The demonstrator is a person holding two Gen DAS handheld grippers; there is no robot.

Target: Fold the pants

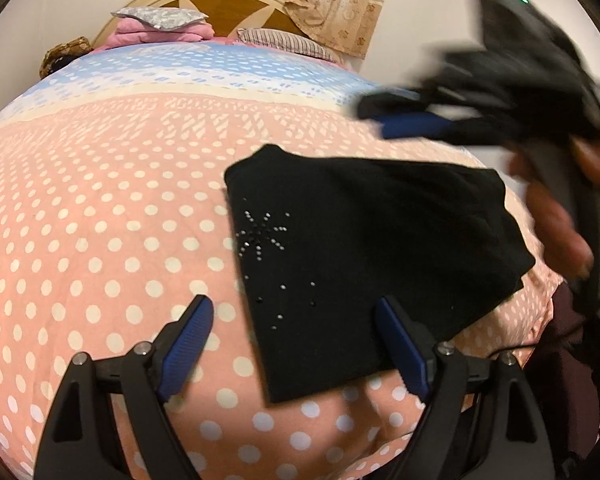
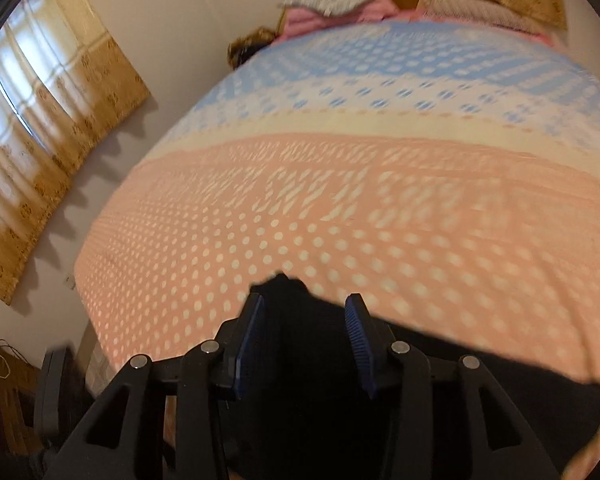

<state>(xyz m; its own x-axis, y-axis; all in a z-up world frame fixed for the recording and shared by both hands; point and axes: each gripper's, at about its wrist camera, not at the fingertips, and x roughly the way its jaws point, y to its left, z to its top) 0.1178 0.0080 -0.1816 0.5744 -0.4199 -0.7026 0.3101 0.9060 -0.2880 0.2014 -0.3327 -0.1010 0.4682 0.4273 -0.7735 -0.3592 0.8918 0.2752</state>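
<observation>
The black pants (image 1: 364,256), with a small rhinestone pattern, lie folded into a compact shape on the bed near its front right edge. My left gripper (image 1: 296,320) is open just above their near edge, its right finger over the cloth and its left finger over the bedspread. My right gripper (image 1: 384,114) is blurred above the far right side of the pants. In the right wrist view that gripper (image 2: 304,312) is open over the black pants (image 2: 300,380), with nothing visibly held between the fingers.
The pink, cream and blue dotted bedspread (image 1: 100,184) covers the bed. Pillows and folded bedding (image 1: 160,26) sit by the wooden headboard (image 1: 220,4). Curtains (image 2: 32,128) hang on the wall left of the bed. The bed's edge is at the front right.
</observation>
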